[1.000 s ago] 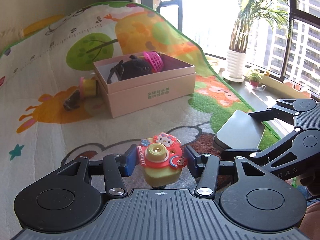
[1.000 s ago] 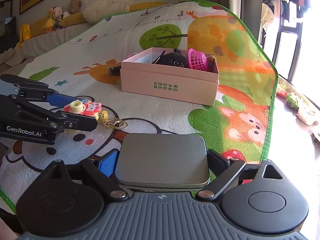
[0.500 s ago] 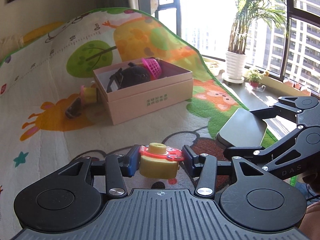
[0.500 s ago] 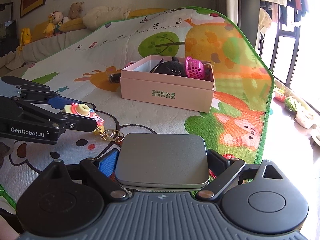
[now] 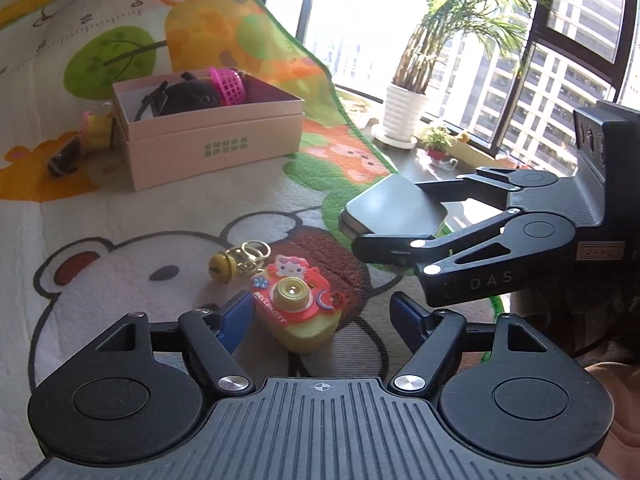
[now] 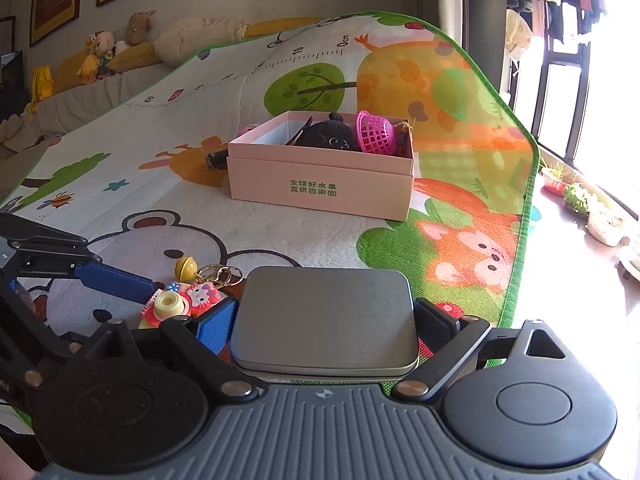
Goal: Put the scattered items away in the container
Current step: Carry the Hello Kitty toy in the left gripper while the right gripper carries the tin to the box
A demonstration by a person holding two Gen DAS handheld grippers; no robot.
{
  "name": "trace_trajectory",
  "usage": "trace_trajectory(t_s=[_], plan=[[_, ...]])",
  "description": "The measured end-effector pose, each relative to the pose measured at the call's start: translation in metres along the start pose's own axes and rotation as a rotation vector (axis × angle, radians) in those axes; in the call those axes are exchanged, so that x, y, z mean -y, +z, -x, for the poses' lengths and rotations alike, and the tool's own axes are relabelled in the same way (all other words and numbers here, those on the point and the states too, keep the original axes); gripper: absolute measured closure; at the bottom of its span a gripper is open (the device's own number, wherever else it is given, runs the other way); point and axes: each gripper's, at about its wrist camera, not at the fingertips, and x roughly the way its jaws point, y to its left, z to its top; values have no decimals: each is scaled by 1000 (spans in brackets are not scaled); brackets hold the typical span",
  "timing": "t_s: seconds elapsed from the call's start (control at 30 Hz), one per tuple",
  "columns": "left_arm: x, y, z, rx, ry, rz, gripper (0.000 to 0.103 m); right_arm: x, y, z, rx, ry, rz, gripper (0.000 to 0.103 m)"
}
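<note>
Two claws, left claw (image 5: pixel 322 314) just opened around "HELLO KITTY" camera toy (image 5: pixel 298 304), right claw (image 6: pixel 324 316) clamping grey tin (image 6: pixel 324 312)

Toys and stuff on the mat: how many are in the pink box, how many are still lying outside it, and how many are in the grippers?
In the pink box: 2 that show, black plush, pink basket
On the mat: 3, camera keychain, yellow-pink toy, dark thing
In grippers: 1, grey tin
Total: 6
</note>
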Motion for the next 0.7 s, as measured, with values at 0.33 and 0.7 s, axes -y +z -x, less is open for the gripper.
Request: trace_trajectory(t_s=[0.33, 0.7], plan=[[15, 2, -15, -31, 31, -231, 10, 25, 2, 11, 32, -45, -80, 11], [14, 6, -39, -38, 63, -208, 40, 30, -1, 9, 14, -45, -96, 11]])
